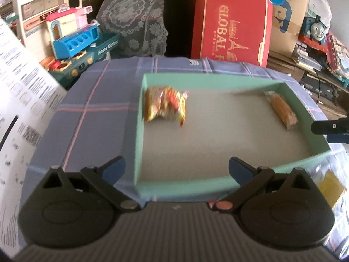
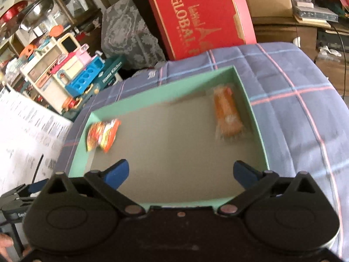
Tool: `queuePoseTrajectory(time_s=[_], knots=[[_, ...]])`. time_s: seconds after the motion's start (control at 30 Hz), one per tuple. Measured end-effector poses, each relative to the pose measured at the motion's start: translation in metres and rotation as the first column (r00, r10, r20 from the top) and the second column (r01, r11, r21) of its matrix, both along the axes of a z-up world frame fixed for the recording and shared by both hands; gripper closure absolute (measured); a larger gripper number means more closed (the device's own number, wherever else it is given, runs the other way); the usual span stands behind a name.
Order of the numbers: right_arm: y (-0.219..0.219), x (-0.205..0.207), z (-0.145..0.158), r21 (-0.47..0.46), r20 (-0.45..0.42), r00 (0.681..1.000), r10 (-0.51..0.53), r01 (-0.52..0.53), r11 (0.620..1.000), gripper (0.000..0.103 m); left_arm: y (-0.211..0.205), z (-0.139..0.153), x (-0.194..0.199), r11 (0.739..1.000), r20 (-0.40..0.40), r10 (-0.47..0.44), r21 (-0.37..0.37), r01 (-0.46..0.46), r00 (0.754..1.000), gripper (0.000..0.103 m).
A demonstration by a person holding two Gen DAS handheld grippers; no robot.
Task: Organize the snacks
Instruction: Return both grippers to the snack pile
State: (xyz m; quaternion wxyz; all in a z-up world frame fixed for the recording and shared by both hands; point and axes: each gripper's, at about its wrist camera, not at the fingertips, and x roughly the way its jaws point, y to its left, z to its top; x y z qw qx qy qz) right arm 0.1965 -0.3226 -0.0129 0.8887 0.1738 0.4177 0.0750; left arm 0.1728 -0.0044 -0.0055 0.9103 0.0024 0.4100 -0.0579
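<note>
The left gripper [image 1: 177, 167] stands spread wide with nothing between its blue-tipped fingers, and so does the right gripper [image 2: 181, 171]. Both hover over the near edge of a green tray [image 1: 139, 131] on a plaid cloth [image 1: 87, 100]. Inside, a crumpled orange-yellow snack packet [image 1: 166, 105] lies at the left wall, and a clear-wrapped brown snack bar [image 1: 283, 110] lies along the right wall.

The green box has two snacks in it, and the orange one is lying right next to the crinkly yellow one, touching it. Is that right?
Not quite. The green box does hold two snacks, but they lie apart: the crinkly yellow one by the left wall, the orange one by the right wall. The right wrist view shows it.
</note>
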Motion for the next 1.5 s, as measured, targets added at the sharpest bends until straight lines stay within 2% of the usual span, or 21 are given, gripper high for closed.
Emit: queuePoseTrajectory(time_s=[0.13,0.27,0.5,0.8,0.87,0.93,1.1,1.17,1.2,1.23,1.3,1.4,1.5], knots=[[0.007,-0.026,-0.007,-0.009,-0.022,1.000,0.013,-0.013,1.000,0.000,0.007,-0.008,-0.028,1.000,-0.028,0.017,-0.008,-0.017,0.999,0.000],[0.008,-0.055,-0.010,0.021,-0.020,1.000,0.001,0.000,1.000,0.000,0.010,-0.017,-0.055,1.000,-0.049,0.030,-0.004,-0.031,0.998,0.000],[0.007,-0.096,-0.022,0.056,-0.043,0.999,-0.012,0.015,0.998,0.000,0.002,-0.037,-0.090,1.000,-0.101,0.002,0.002,-0.002,0.995,0.000],[0.003,-0.133,-0.033,0.094,-0.049,0.998,-0.029,0.034,0.995,0.000,-0.005,-0.038,-0.100,1.000,-0.068,-0.009,0.005,0.010,0.998,0.002],[0.005,-0.136,-0.040,0.102,-0.063,0.998,-0.022,0.029,0.994,0.000,-0.005,-0.039,-0.097,1.000,-0.067,0.001,-0.007,-0.002,0.998,0.008],[0.007,-0.137,-0.045,0.105,-0.075,0.997,-0.019,0.026,0.994,0.000,-0.007,-0.042,-0.095,1.000,-0.069,-0.001,-0.014,0.000,0.998,0.019],[0.014,-0.136,-0.049,0.108,-0.079,0.997,0.008,0.001,0.994,0.000,-0.020,-0.047,-0.093,1.000,-0.055,-0.028,-0.001,0.028,0.998,0.040],[0.016,-0.134,-0.047,0.099,-0.069,0.997,0.019,-0.012,0.995,0.000,-0.025,-0.050,-0.090,0.999,-0.052,-0.042,0.006,0.042,0.998,0.053],[0.017,-0.133,-0.047,0.095,-0.064,0.998,0.025,-0.019,0.995,0.000,-0.026,-0.052,-0.089,0.999,-0.058,-0.045,0.010,0.045,0.997,0.067],[0.017,-0.131,-0.047,0.092,-0.062,0.998,0.031,-0.025,0.995,0.000,-0.027,-0.053,-0.088,0.999,-0.069,-0.050,0.010,0.050,0.996,0.075],[0.020,-0.128,-0.049,0.090,-0.062,0.997,0.041,-0.035,0.995,0.000,-0.025,-0.055,-0.087,0.998,-0.087,-0.064,-0.007,0.064,0.994,0.080],[0.022,-0.125,-0.053,0.084,-0.064,0.996,0.064,-0.059,0.995,0.000,-0.023,-0.054,-0.089,0.996,-0.099,-0.093,-0.017,0.092,0.991,0.082],[0.023,-0.124,-0.057,0.078,-0.068,0.993,0.094,-0.088,0.993,0.000,-0.021,-0.054,-0.094,0.986,-0.132,-0.165,-0.054,0.160,0.977,0.083]])
